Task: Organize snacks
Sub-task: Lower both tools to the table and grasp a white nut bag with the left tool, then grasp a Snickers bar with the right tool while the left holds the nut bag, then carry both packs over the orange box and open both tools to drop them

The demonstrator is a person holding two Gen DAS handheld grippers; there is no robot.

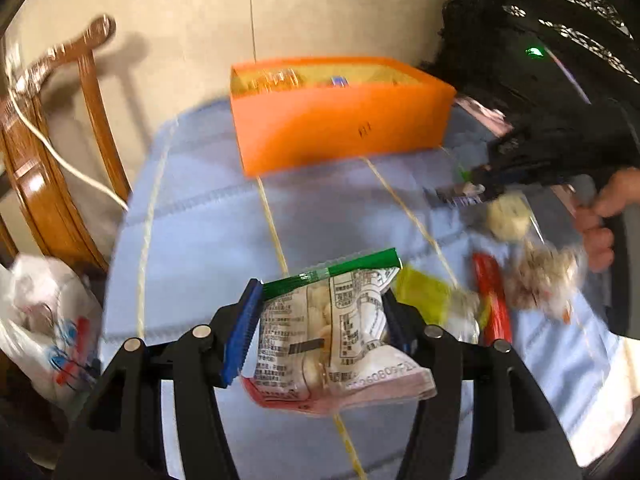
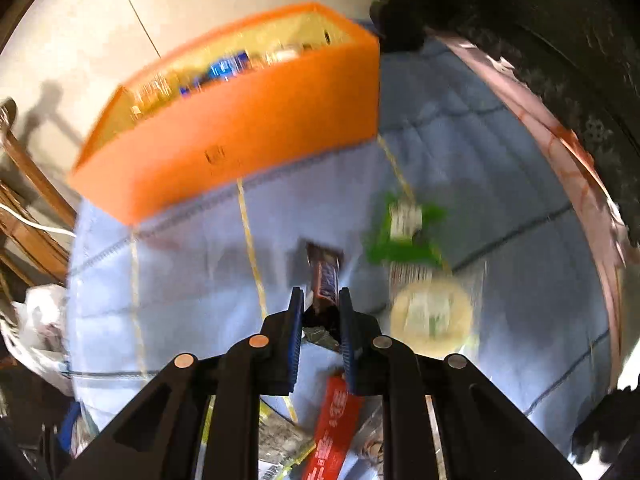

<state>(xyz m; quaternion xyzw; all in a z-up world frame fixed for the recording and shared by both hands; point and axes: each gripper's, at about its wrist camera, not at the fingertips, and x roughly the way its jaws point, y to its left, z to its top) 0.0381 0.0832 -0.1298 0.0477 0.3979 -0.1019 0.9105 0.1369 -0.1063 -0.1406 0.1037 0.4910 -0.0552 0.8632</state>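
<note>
My left gripper (image 1: 320, 320) is shut on a clear snack bag with a green top strip (image 1: 336, 328), held above the blue cloth (image 1: 200, 240). My right gripper (image 2: 320, 304) is shut on a brown chocolate bar (image 2: 326, 276), also lifted; it shows in the left wrist view (image 1: 460, 196). An orange box (image 1: 340, 128) with several snacks inside stands at the far side of the cloth, ahead of both grippers; it also shows in the right wrist view (image 2: 240, 136).
Loose snacks lie on the cloth: a red stick pack (image 1: 494, 300), a yellow-green packet (image 1: 428, 292), a round cookie pack (image 2: 432, 308), a green packet (image 2: 404, 232). A wooden chair (image 1: 52, 152) and a white plastic bag (image 1: 44, 328) are at the left.
</note>
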